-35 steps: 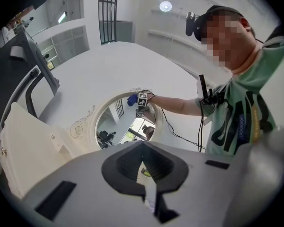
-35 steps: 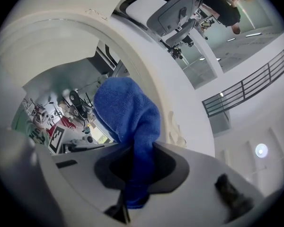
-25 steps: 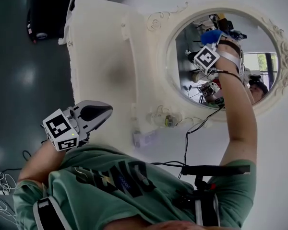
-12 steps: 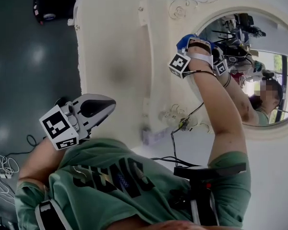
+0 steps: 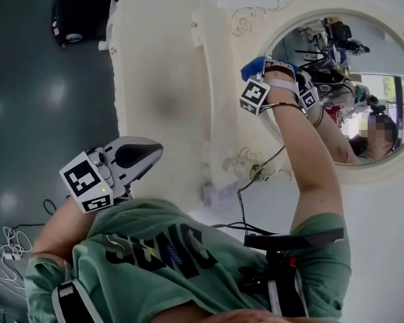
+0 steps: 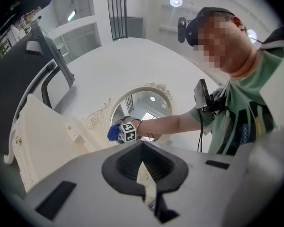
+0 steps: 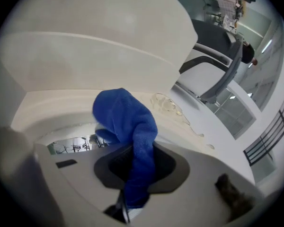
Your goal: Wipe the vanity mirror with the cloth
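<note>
The round vanity mirror (image 5: 384,52) in its ornate cream frame (image 5: 237,20) fills the upper right of the head view. My right gripper (image 5: 261,74) is raised to the glass's left edge, shut on a blue cloth (image 5: 252,64) that presses against the mirror by the frame. In the right gripper view the cloth (image 7: 125,117) bulges out from between the jaws, with a strip of glass (image 7: 68,144) just beyond it. My left gripper (image 5: 147,157) hangs low near my chest, shut and holding nothing. From the left gripper view (image 6: 144,174) the mirror (image 6: 146,105) and cloth (image 6: 113,132) show far off.
The cream vanity body (image 5: 161,93) stands left of the mirror. A black object (image 5: 81,9) sits on the dark floor at the top left, and loose white cables (image 5: 7,254) lie at the lower left. A black cable (image 5: 246,180) hangs from my right arm.
My right gripper has swept the cloth from the upper middle of the glass over to its left edge. The left gripper has stayed about where it was.
</note>
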